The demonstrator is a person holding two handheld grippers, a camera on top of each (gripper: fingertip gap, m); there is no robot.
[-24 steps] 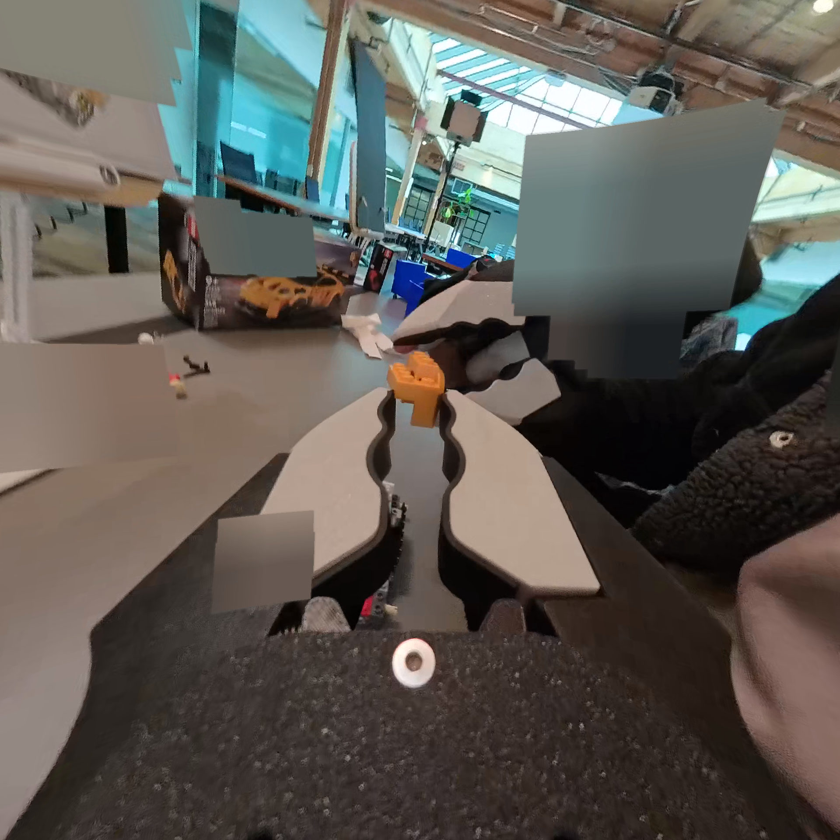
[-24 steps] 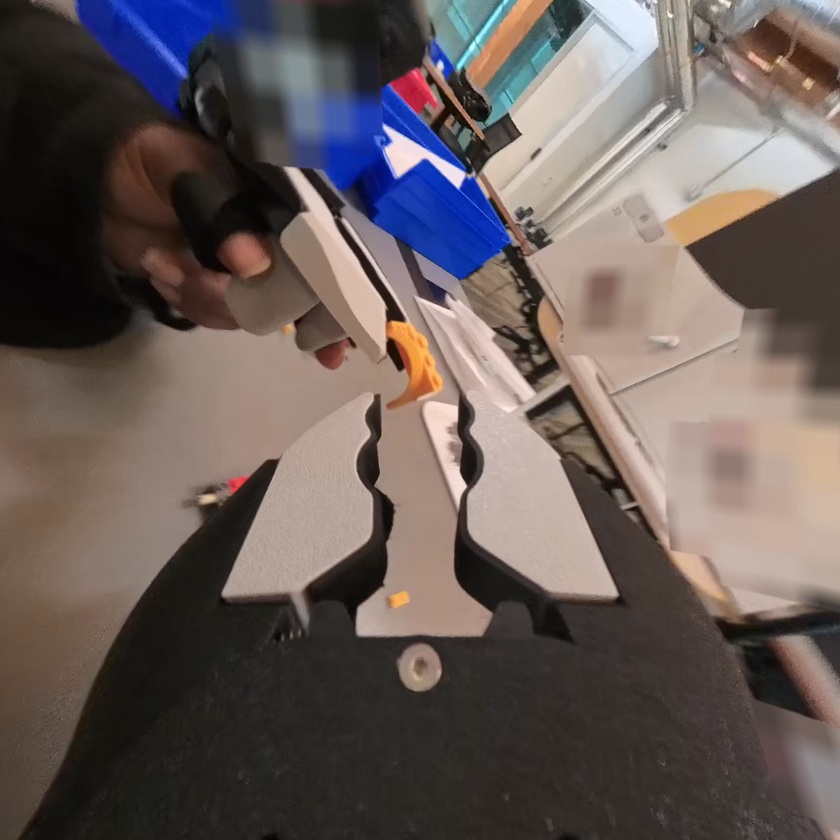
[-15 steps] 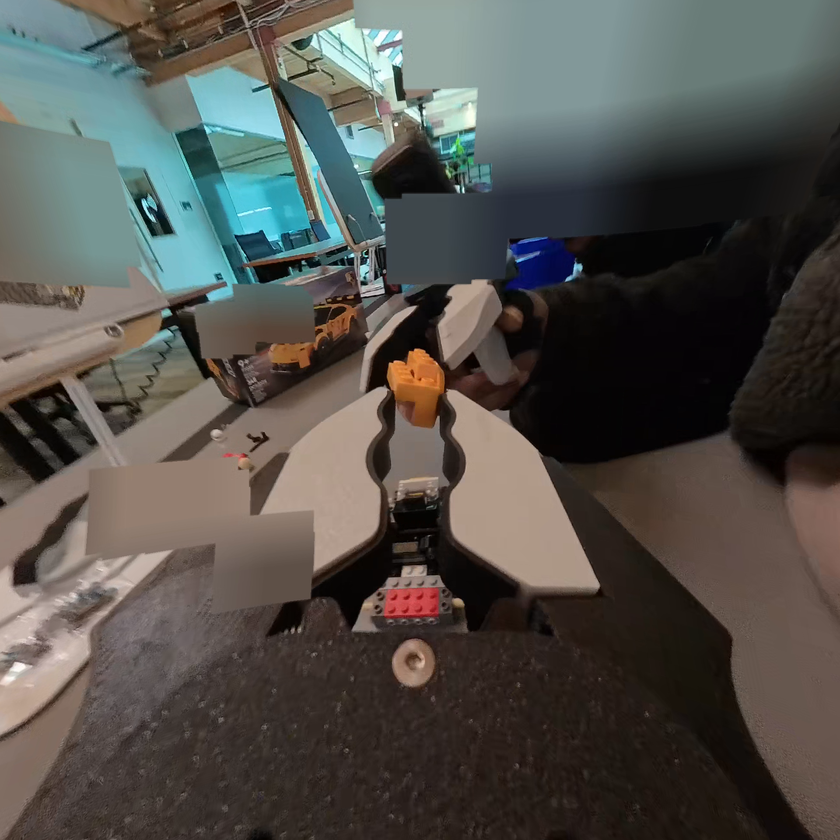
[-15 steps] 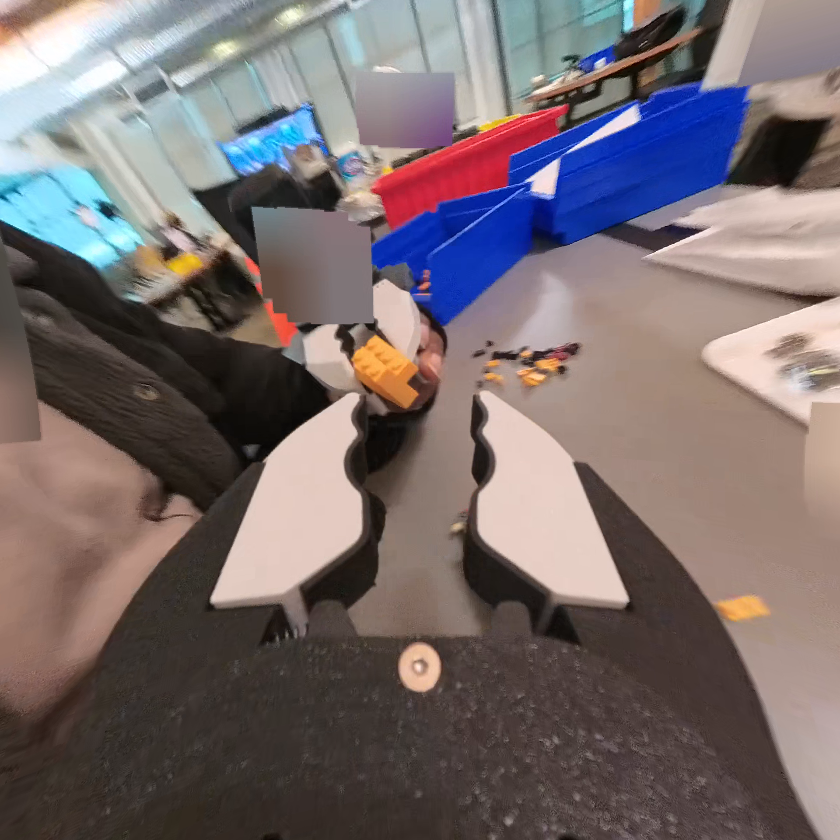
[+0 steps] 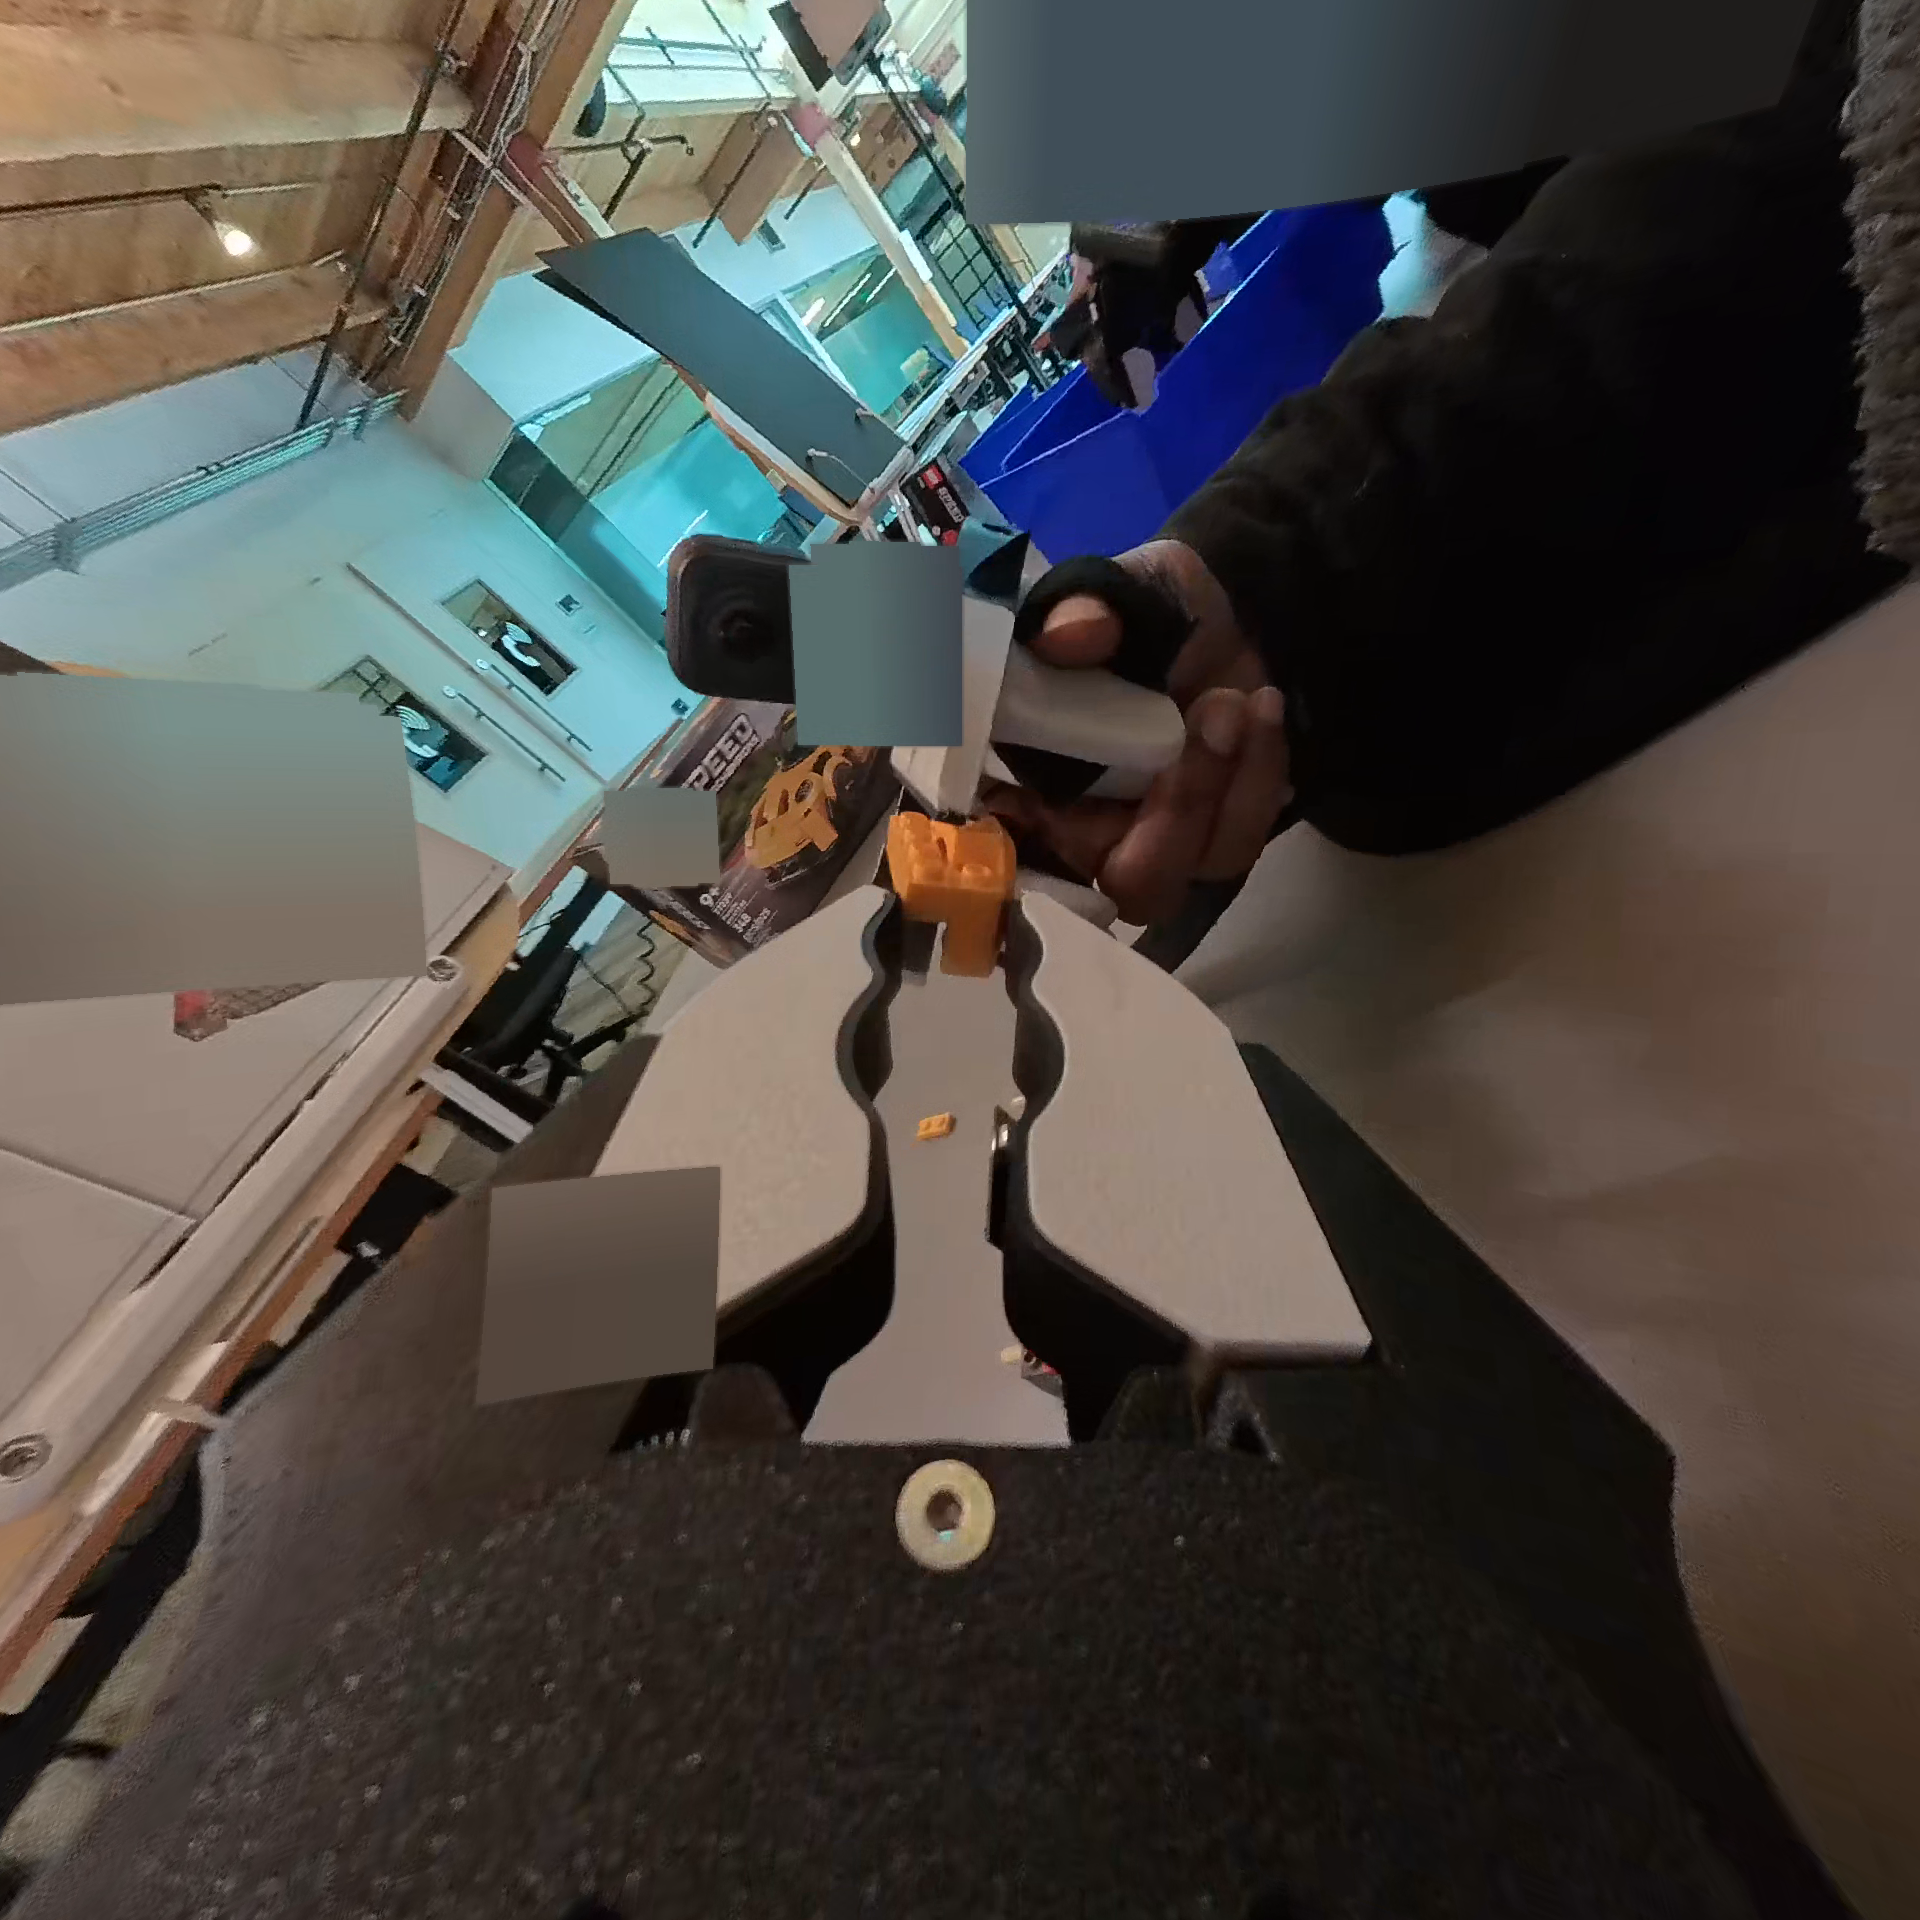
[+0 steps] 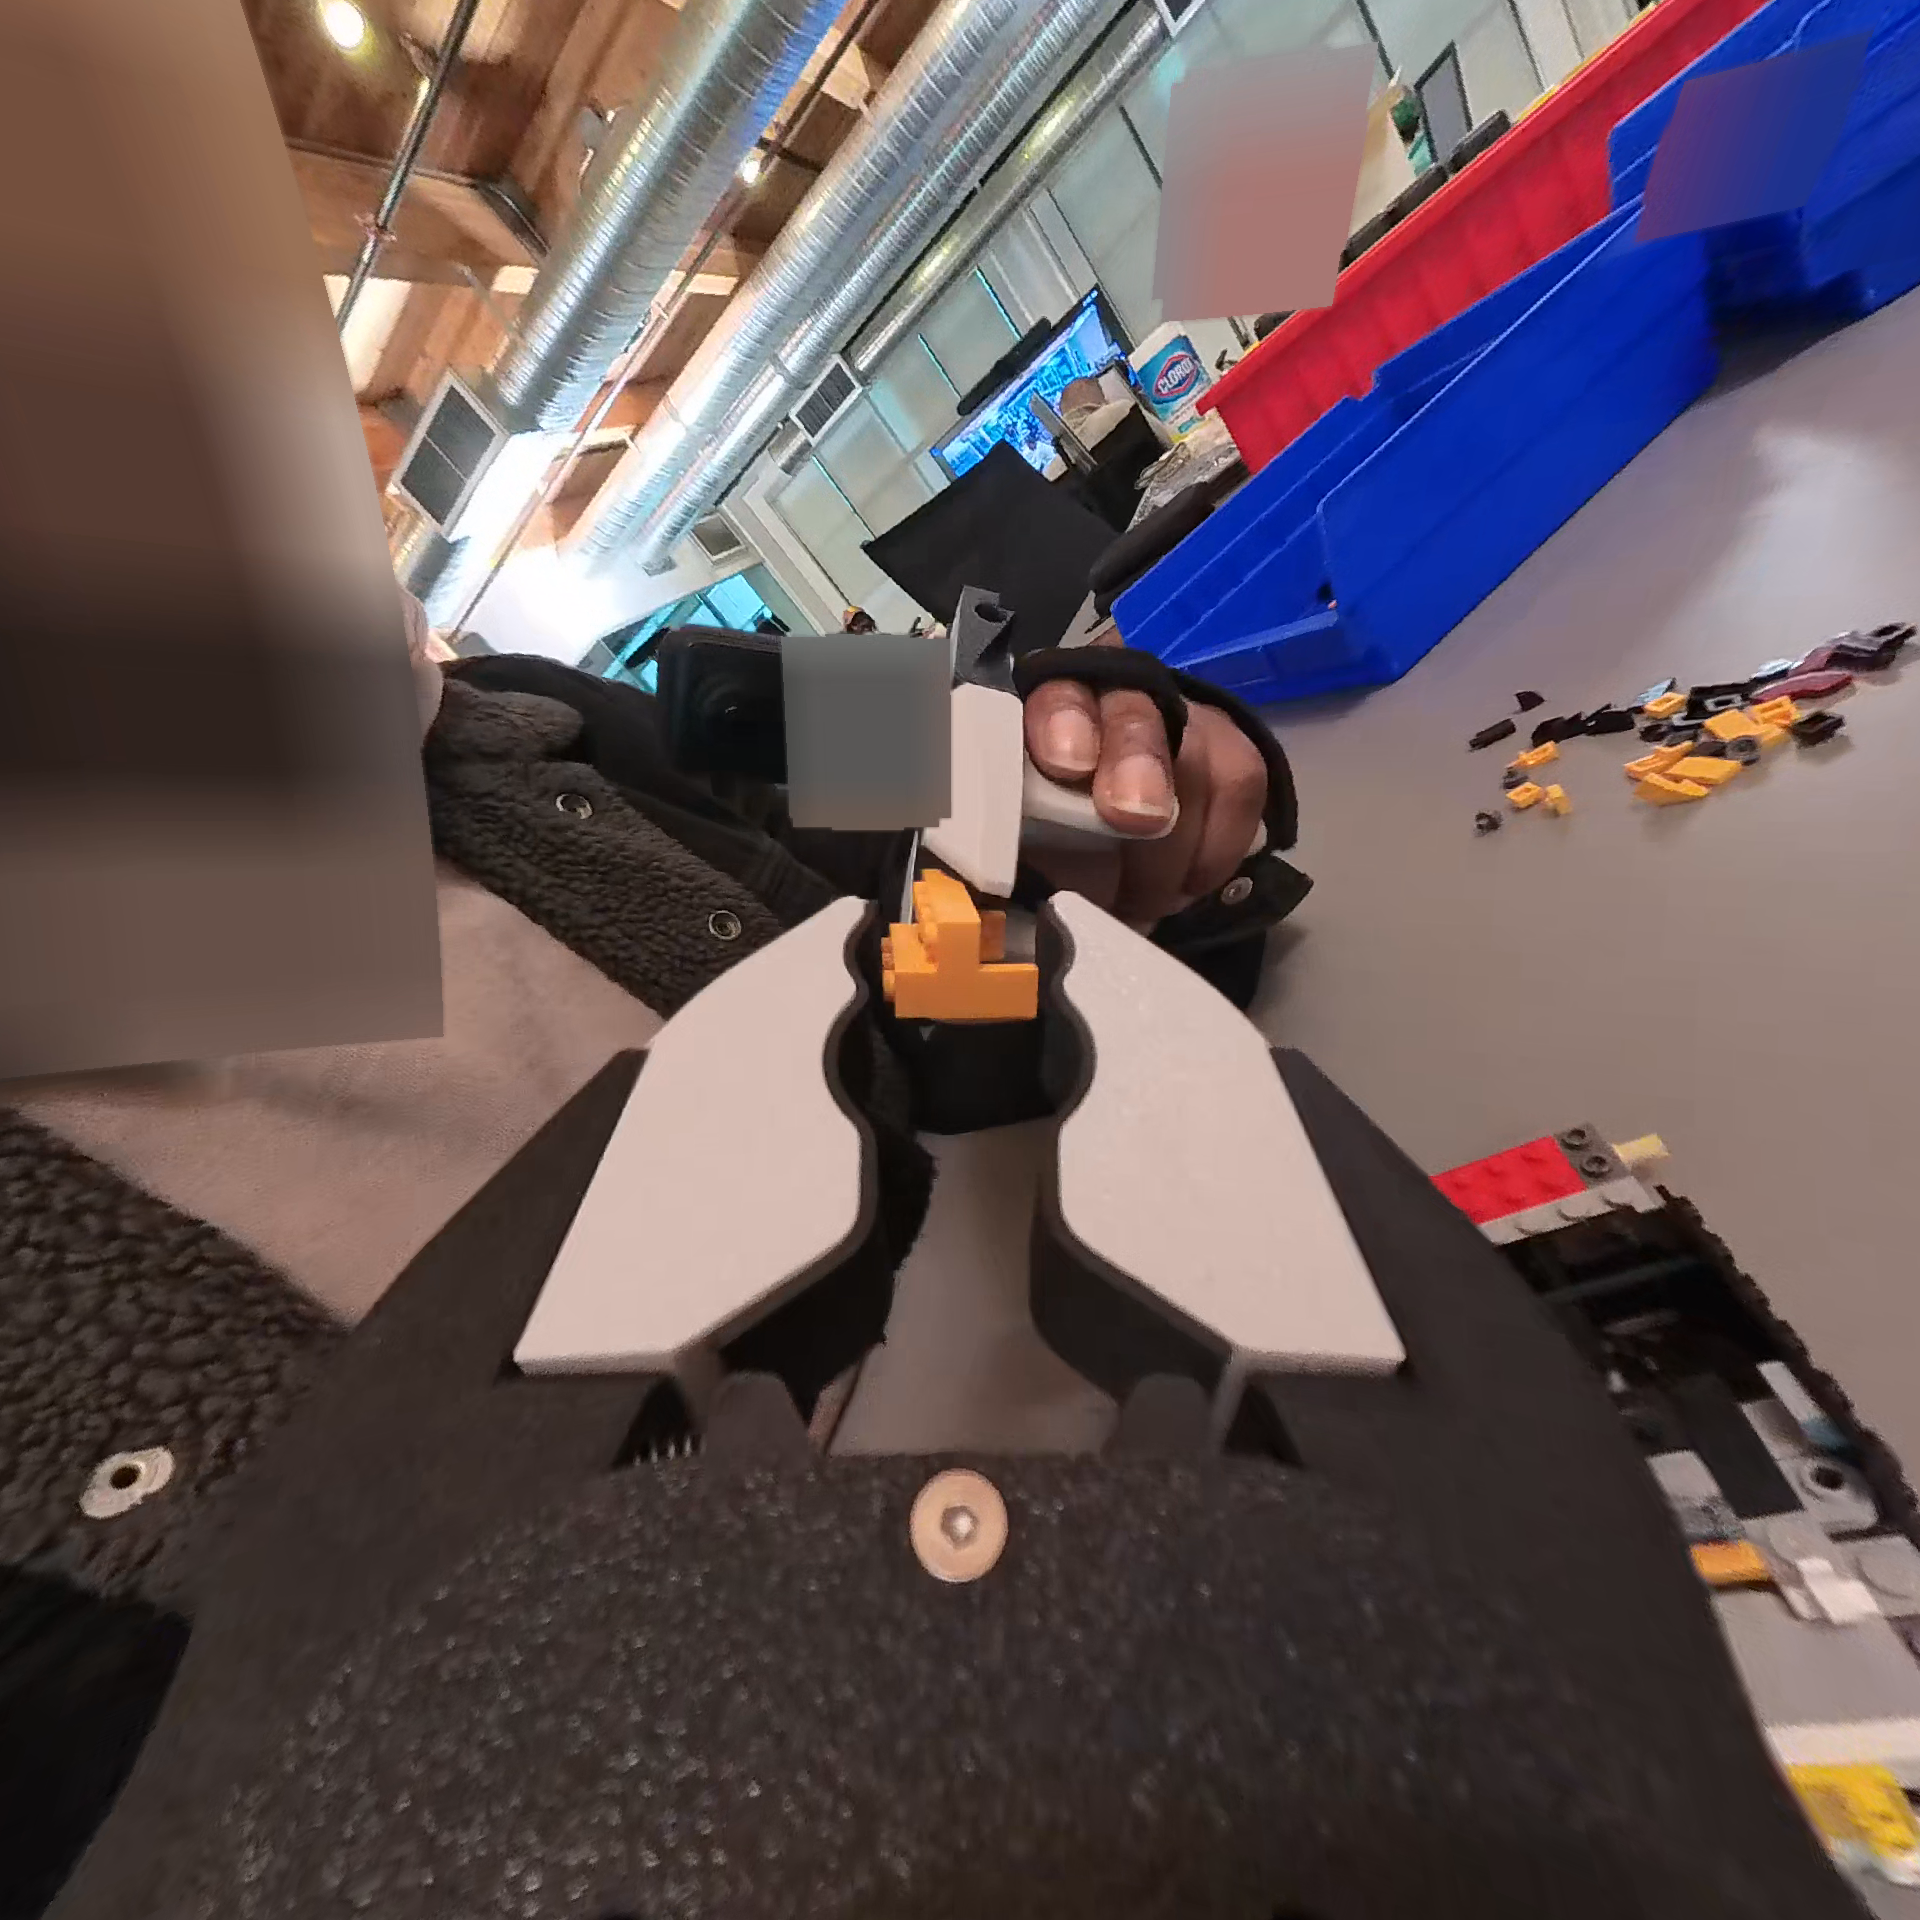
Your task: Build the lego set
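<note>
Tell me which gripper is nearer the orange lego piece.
Left: the left gripper pinches the orange lego piece between its fingertips. The right gripper faces it, open fingers either side of the piece, contact unclear.

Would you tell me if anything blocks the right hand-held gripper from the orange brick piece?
Nothing visible: the orange stepped plastic brick piece sits between the right hand-held gripper tips, held by the left hand-held gripper.
</note>
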